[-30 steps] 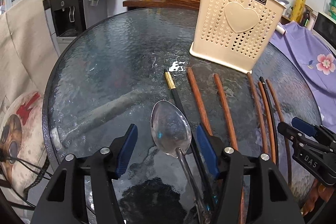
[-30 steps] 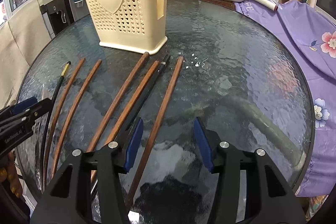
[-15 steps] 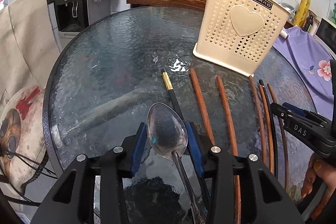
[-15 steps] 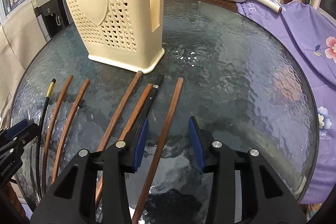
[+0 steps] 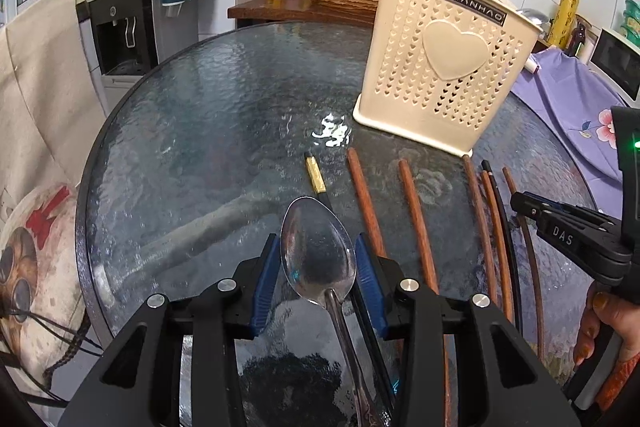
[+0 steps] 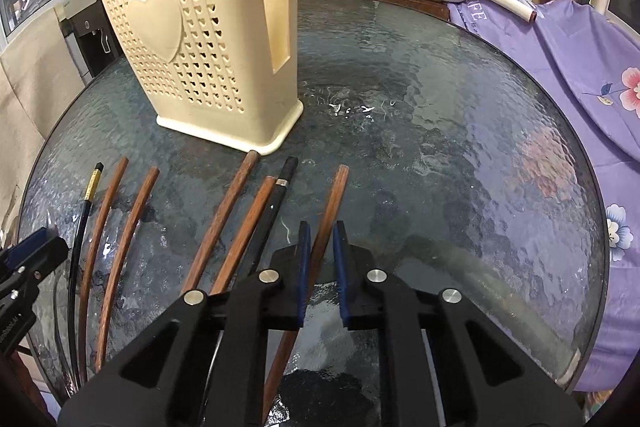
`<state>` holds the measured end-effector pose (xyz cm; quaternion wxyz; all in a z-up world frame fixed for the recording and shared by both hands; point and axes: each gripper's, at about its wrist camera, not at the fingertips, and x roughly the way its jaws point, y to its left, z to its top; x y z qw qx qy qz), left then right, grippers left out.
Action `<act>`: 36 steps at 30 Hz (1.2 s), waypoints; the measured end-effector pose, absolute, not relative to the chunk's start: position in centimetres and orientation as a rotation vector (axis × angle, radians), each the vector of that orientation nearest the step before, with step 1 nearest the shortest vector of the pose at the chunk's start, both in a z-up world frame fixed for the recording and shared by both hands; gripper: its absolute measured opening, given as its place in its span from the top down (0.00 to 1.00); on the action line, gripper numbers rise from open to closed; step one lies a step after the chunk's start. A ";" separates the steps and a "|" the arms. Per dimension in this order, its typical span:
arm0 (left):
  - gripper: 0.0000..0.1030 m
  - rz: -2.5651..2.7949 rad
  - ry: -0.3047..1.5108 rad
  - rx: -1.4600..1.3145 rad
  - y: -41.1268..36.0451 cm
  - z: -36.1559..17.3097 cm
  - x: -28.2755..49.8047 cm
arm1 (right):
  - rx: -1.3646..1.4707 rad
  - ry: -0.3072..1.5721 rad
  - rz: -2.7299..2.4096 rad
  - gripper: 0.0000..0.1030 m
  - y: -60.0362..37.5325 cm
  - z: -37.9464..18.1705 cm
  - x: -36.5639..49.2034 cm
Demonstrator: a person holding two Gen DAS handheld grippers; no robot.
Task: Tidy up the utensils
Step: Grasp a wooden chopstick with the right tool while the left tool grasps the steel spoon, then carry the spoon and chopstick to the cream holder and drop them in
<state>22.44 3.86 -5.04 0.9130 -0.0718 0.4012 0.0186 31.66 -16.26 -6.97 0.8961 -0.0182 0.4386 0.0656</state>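
Between the right hand-held gripper [image 6: 319, 247] pads, now pinched, lies the outermost wooden chopstick [image 6: 330, 211]; the left hand-held gripper [image 5: 316, 263] has narrowed around the spoon [image 5: 318, 259]. Both seem ready to lift toward the holder [image 6: 208, 39] ahead.

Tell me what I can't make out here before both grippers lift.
- Cream perforated plastic utensil holder: inside hidden by its walls, both views.
- Steel spoon: handle end cut off by left view's bottom edge.
- Rightmost brown wooden chopstick: near end hidden under right gripper, right view.
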 end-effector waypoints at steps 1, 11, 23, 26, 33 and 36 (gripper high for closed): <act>0.63 0.034 0.822 -0.145 3.9 -4.9 22.4 | -0.032 0.910 0.137 0.89 -16.3 -7.0 31.8; 0.63 -0.024 0.783 -0.133 3.7 -4.1 22.3 | 0.034 0.865 0.127 0.93 -17.6 -6.6 32.1; 0.64 -0.110 0.688 -0.131 3.6 -0.8 21.3 | 0.158 0.712 0.251 0.93 -19.4 -1.7 29.4; 0.64 -0.125 0.658 -0.119 3.5 0.3 21.0 | 0.152 0.660 0.281 0.93 -19.4 0.0 28.3; 0.64 -0.174 0.633 -0.131 3.5 1.8 20.9 | 0.139 0.587 0.339 0.93 -19.6 2.9 25.7; 0.64 -0.191 0.624 -0.139 3.5 2.4 20.9 | 0.146 0.570 0.355 0.93 -20.0 3.8 25.0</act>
